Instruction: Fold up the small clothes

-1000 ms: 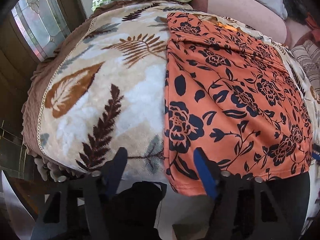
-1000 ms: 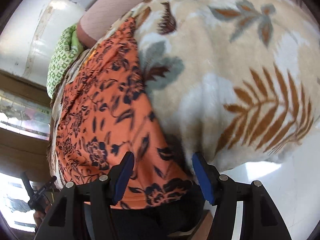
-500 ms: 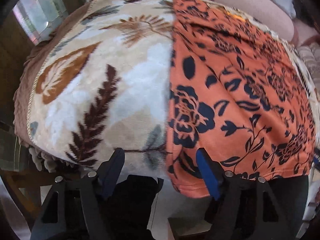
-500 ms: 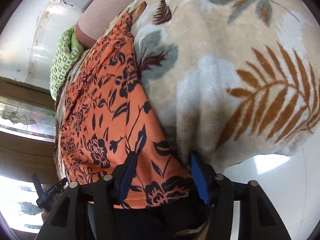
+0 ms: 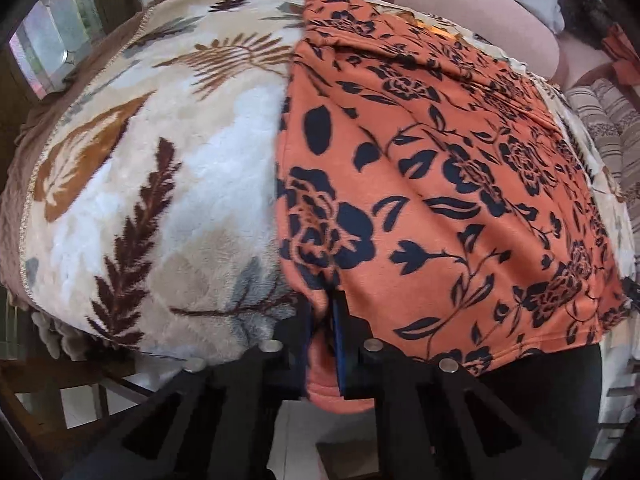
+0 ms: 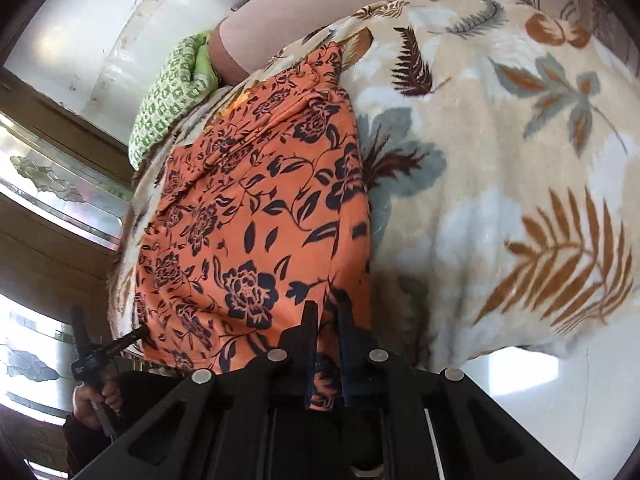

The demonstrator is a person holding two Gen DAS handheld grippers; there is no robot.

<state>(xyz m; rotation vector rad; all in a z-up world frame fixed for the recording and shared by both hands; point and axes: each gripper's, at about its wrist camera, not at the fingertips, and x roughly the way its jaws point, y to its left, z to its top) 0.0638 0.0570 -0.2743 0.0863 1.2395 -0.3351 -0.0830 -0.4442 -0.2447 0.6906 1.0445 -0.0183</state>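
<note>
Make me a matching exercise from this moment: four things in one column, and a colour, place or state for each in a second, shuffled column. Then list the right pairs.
Things
1. left gripper
2. floral garment
3. leaf-print blanket
4. green patterned pillow

Descriptions
A. orange with dark navy flowers
B. lies at the far end of the bed
C. shut on the garment's near left corner
D. cream, spread under the garment

Pairs: 1-C, 2-A, 3-D, 4-B
</note>
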